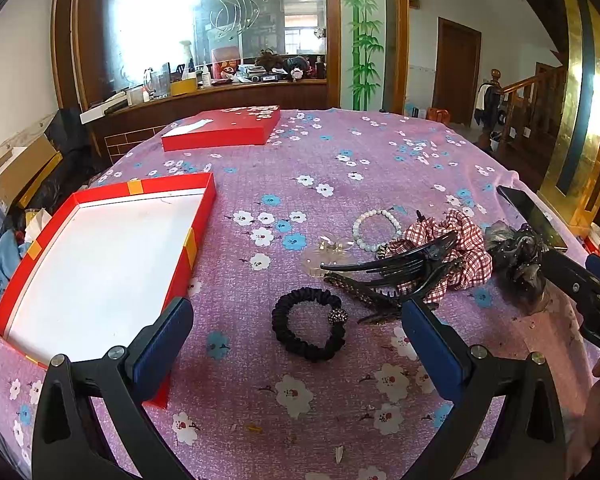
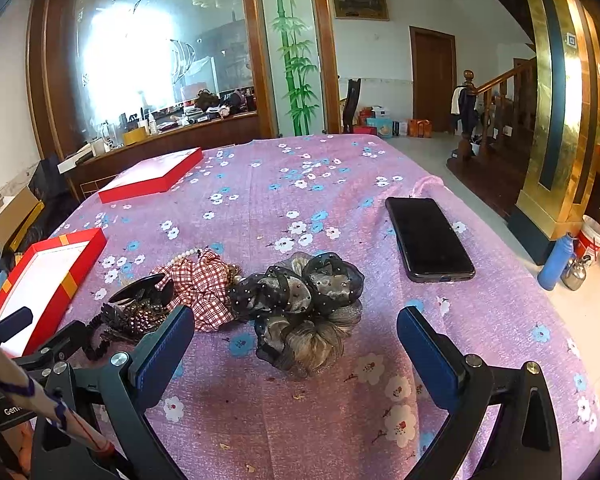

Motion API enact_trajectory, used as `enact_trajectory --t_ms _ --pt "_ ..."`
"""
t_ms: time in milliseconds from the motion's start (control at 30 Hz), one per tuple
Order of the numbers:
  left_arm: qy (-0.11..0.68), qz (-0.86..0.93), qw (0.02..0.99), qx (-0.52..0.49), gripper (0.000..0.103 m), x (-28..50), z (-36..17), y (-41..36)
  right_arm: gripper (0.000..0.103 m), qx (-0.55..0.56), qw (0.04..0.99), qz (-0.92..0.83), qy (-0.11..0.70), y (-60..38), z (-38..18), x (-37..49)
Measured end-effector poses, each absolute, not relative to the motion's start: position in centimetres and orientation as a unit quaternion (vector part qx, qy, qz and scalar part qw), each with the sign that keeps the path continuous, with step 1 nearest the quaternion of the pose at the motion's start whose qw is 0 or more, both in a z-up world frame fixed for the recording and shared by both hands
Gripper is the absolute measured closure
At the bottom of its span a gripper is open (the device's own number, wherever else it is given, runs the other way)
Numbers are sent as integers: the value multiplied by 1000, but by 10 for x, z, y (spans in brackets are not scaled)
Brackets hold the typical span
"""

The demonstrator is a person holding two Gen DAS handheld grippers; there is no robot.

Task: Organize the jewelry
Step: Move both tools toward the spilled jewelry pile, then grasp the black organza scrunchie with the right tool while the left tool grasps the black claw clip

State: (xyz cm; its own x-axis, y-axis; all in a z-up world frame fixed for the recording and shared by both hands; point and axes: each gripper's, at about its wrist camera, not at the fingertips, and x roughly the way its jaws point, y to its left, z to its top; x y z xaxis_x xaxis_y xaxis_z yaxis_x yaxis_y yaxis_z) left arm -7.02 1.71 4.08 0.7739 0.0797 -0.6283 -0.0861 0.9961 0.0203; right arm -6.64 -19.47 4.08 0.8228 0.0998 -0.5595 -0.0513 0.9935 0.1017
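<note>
An open red box with a white floor [image 1: 100, 264] lies at the left; it also shows in the right wrist view [image 2: 40, 280]. A black scrunchie [image 1: 308, 324] lies between my open, empty left gripper's [image 1: 296, 340] fingers. Behind it lie black hair clips [image 1: 392, 272], a pearl bracelet [image 1: 376, 232], a clear clip [image 1: 328, 252] and a red plaid scrunchie [image 1: 460, 252]. My right gripper [image 2: 292, 344] is open and empty, just in front of a dark gauze hair bow [image 2: 304, 304]. The plaid scrunchie [image 2: 204, 288] lies to its left.
The red box lid [image 1: 224, 128] lies at the far side of the flowered purple tablecloth [image 1: 340, 160]. A black phone [image 2: 428, 240] lies at the right. The right gripper's body [image 1: 580, 288] reaches in from the right. Bottles [image 2: 556, 260] stand on the floor beyond the table's edge.
</note>
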Motion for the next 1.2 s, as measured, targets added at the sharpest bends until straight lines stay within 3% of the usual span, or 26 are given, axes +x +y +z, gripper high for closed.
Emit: enact_trajectory --t_ms 600,867,1200 --pt "328 9 943 -58 0 -87 52 46 1 94 941 60 319 -222 37 -65" --pt "309 4 947 -87 0 -96 82 86 10 128 932 59 334 -260 47 -66" --pt "344 -47 932 -107 0 -83 94 96 10 168 883 113 424 -253 43 -23"
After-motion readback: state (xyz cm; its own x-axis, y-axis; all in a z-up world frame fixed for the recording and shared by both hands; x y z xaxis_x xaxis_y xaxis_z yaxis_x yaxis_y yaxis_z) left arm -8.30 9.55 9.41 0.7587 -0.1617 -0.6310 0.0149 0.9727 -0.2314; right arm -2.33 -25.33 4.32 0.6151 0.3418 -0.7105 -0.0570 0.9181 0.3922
